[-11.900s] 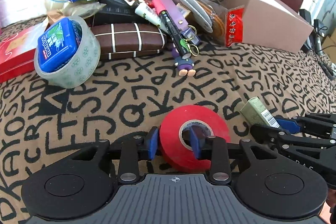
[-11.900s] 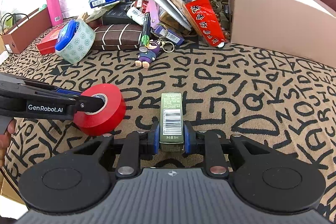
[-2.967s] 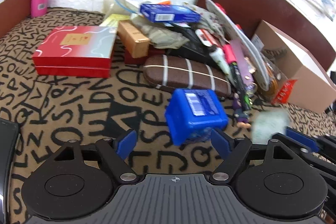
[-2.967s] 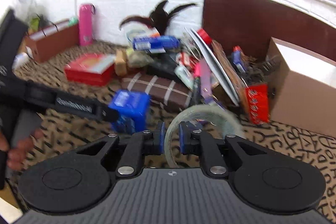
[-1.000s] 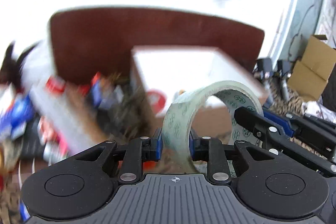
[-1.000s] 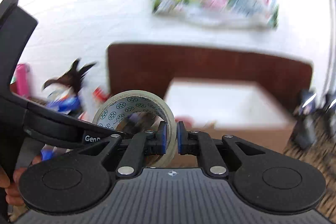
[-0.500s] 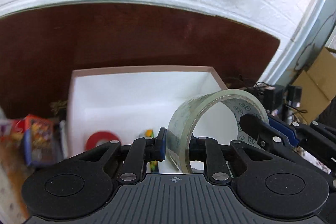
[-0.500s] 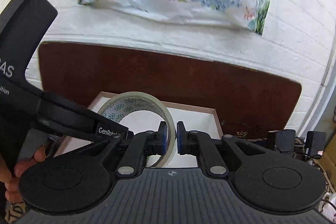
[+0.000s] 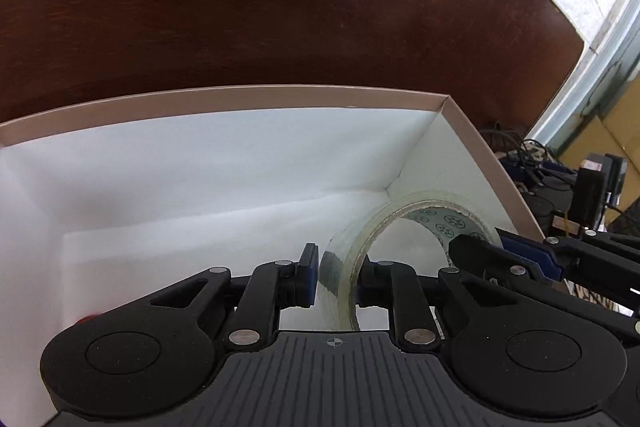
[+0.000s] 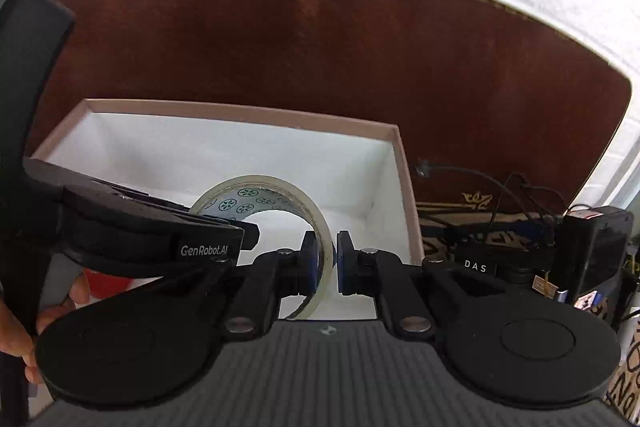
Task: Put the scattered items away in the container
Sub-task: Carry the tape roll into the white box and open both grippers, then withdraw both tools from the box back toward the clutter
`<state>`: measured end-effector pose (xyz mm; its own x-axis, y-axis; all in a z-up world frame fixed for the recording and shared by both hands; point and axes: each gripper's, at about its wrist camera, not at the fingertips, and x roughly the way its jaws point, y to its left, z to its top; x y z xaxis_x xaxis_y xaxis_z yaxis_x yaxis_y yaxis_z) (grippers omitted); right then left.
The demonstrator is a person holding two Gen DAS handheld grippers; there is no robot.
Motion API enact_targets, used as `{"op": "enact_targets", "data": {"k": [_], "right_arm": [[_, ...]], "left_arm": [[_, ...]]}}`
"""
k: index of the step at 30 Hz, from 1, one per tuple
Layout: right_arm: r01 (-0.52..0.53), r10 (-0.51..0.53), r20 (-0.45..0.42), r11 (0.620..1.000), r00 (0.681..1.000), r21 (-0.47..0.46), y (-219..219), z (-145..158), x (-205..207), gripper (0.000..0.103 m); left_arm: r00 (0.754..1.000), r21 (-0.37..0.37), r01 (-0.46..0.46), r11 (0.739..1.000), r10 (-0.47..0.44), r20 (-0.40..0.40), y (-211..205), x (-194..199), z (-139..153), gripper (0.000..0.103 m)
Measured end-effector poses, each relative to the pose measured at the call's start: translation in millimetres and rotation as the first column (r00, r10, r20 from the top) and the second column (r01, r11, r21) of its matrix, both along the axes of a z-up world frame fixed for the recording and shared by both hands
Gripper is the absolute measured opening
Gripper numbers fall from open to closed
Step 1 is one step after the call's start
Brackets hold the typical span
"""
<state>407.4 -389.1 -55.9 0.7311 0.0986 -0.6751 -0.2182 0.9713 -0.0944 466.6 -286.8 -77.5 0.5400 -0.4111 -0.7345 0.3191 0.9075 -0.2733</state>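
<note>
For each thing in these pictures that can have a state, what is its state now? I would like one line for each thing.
Clear tape roll: upright on edge, held over the open box, gripped by both grippers.
Left gripper: shut on the tape roll's band.
Right gripper: shut on the tape roll's band.
Box: open, no lid, white inside.
Red tape roll: inside the box, mostly hidden.

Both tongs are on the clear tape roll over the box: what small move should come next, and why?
Probably open both tongs to drop it. The tape roll, pinched through its wall by the left tongs and right tongs, already hangs inside the white-lined box, so nothing remains but release.
</note>
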Motion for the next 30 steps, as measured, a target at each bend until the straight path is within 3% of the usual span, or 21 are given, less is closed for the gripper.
{"op": "enact_targets", "data": {"k": [4,6,7,9,11,12,19,30], "right_arm": [[0.017,-0.017,-0.045,1.0,0.999,0.002,-6,-6,16,0.01],[0.018,-0.019,-0.045,1.0,0.999,-0.006,-6,-8,19,0.01],[0.019,-0.02,-0.044,1.0,0.999,-0.01,-5,-9,20,0.011],[0.018,-0.019,-0.029,0.999,0.999,-0.03,-3,-10,20,0.011],[0.019,-0.02,-0.014,0.998,1.0,-0.065,-1,-11,21,0.014],[0.01,-0.011,-0.008,0.997,1.0,-0.075,0,-10,20,0.017],[-0.045,0.046,0.008,0.997,0.999,-0.063,6,1,6,0.072],[-0.033,0.042,0.066,0.991,0.997,-0.129,20,26,-19,0.084]], "left_arm": [[1.0,0.022,0.0,1.0,0.0,0.011,-6,6,-8,0.027],[1.0,0.036,-0.004,0.999,0.003,0.019,-7,7,-11,0.045],[1.0,0.046,-0.013,0.999,0.012,0.025,-8,8,-11,0.05],[0.998,0.084,-0.052,0.995,0.05,0.022,-7,10,-13,0.081],[0.997,0.12,-0.079,0.99,0.081,-0.013,-2,12,-16,0.091],[0.996,0.114,-0.08,0.99,0.084,-0.023,2,12,-18,0.091],[0.986,0.056,-0.152,0.987,0.155,-0.058,32,8,-16,0.096],[0.993,0.011,-0.115,0.993,0.116,-0.017,44,-13,25,0.097]]}}
